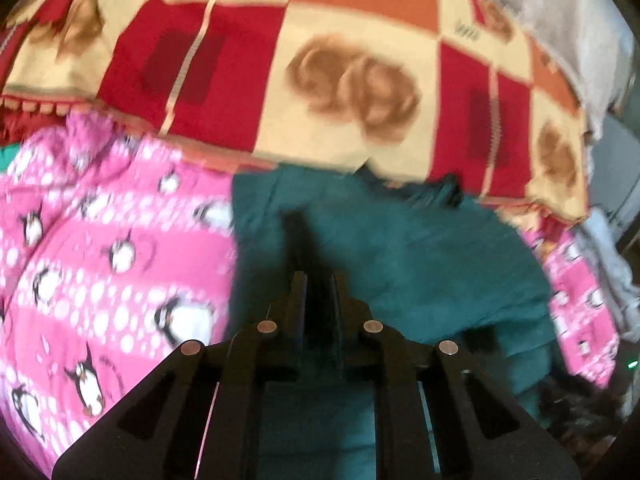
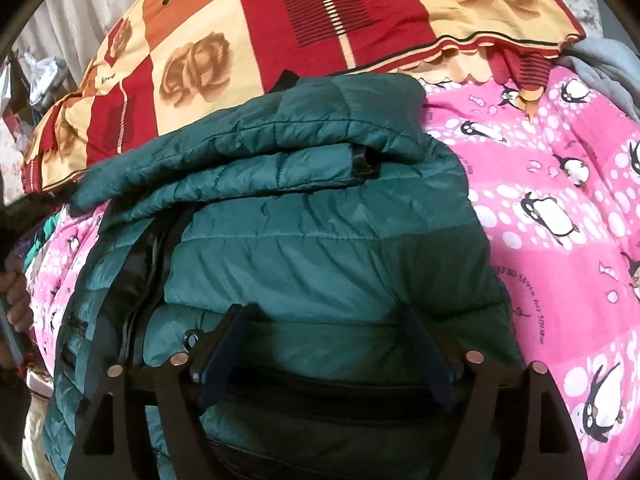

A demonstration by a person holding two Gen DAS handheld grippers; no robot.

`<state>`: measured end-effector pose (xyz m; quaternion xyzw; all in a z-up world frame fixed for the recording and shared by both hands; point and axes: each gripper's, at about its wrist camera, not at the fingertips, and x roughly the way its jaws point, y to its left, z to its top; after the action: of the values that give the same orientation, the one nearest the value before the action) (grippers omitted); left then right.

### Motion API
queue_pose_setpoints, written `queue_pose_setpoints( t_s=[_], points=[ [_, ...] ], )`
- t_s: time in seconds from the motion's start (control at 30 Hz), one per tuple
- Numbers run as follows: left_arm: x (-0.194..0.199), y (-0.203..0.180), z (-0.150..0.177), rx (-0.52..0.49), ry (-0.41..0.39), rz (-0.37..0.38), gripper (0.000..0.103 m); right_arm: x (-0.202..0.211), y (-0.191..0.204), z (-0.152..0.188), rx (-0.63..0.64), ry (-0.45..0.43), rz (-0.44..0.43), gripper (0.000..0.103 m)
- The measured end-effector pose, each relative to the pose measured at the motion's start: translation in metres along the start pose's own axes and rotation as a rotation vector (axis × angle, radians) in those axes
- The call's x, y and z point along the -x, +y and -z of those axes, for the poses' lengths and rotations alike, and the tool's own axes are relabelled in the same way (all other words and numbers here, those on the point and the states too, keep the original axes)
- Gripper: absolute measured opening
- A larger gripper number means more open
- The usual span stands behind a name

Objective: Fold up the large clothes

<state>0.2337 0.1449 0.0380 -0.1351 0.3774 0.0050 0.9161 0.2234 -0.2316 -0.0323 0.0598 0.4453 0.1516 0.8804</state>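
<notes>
Folding the jacket (image 2: 304, 216) looks mid-way: in the right wrist view one sleeve (image 2: 248, 152) is laid across the chest, centre of frame, and the body lies flat below it with the zipper (image 2: 136, 280) running down the left side. My read: the step in hand is folding in the sides, with the bottom-to-top fold not yet done.

Claws:
- Right gripper (image 2: 324, 312), bottom centre of its frame: fingers spread wide, nothing between them, low over the jacket's lower panel. Contact with the cloth: cannot tell.
- Left gripper (image 1: 318, 280), bottom centre of its frame: fingers pressed close together. A thin dark strip sits in the narrow gap; frame is blurred, so I cannot tell whether it pinches cloth or is just closed.

Next move, as a judgement: the right gripper needs to close on the hem or a side edge. Padded cloth is thick and slippery, so bite deep, lift slowly, and keep the folded sleeve from sliding off.

Count:
- 1 teal jacket, centre of both frames
- 1 pink penguin blanket (image 2: 560, 208), right of the right wrist frame, left of the left wrist frame
- 1 red and cream patchwork blanket (image 1: 352, 80), across the top of both frames
- 2 grippers
- 1 bare hand (image 2: 18, 300), far left edge of the right wrist frame
</notes>
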Motion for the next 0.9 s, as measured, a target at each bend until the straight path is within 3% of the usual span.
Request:
queue_pose_setpoints(
  t_s=[0.1,0.17,0.2,0.27,0.33,0.37,0.4,0.43,0.47,0.53,0.57,0.6,0.67,0.73,0.8,0.9],
  points=[
    [-0.007,0.013,0.01,0.069,0.041,0.007,0.01,-0.002,0.002,0.0,0.009,0.01,-0.033,0.096],
    [0.006,0.018,0.008,0.1,-0.014,0.003,0.011,0.001,0.002,-0.003,0.015,0.043,-0.036,0.094],
    [0.015,0.018,0.004,0.101,-0.058,0.0,0.011,0.006,0.003,-0.007,0.017,0.046,-0.016,0.082],
    [0.03,0.01,-0.008,0.085,-0.132,-0.018,0.013,0.02,0.002,-0.023,0.028,0.014,-0.032,0.068],
    [0.036,-0.005,-0.026,0.08,-0.167,-0.005,0.027,0.039,-0.004,-0.047,0.031,-0.079,-0.039,0.068],
    [0.035,-0.012,-0.034,0.083,-0.179,0.011,0.043,0.047,-0.007,-0.058,0.033,-0.131,-0.024,0.067],
    [0.032,-0.02,-0.041,0.082,-0.191,0.018,0.051,0.054,-0.011,-0.071,0.031,-0.185,-0.007,0.055],
    [0.026,-0.03,-0.048,0.067,-0.199,0.009,0.051,0.055,-0.015,-0.085,0.034,-0.216,-0.008,0.042],
    [0.017,-0.039,-0.053,0.047,-0.196,-0.005,0.051,0.049,-0.017,-0.099,0.032,-0.21,-0.021,0.027],
    [-0.011,-0.055,-0.057,-0.012,-0.149,-0.018,0.051,0.032,-0.018,-0.119,0.031,-0.195,-0.033,0.022],
    [-0.02,-0.057,-0.055,-0.032,-0.132,-0.066,0.051,0.022,-0.014,-0.13,0.047,-0.212,-0.029,0.021],
    [-0.037,-0.059,-0.05,-0.066,-0.096,-0.173,0.051,0.015,-0.011,-0.136,0.066,-0.217,-0.026,0.021],
    [-0.059,-0.05,-0.033,-0.066,-0.024,-0.26,0.05,-0.01,-0.013,-0.144,0.067,-0.165,-0.044,0.021],
    [-0.075,-0.032,-0.008,-0.04,0.043,-0.26,0.051,-0.036,-0.016,-0.138,0.073,-0.086,-0.01,0.021],
    [-0.071,-0.027,0.004,-0.034,0.013,-0.254,0.051,-0.068,-0.025,-0.117,0.077,0.013,-0.032,0.02],
    [-0.069,-0.028,0.002,-0.05,0.027,-0.281,0.051,-0.077,-0.041,-0.104,0.03,0.009,-0.119,0.02]
  ],
)
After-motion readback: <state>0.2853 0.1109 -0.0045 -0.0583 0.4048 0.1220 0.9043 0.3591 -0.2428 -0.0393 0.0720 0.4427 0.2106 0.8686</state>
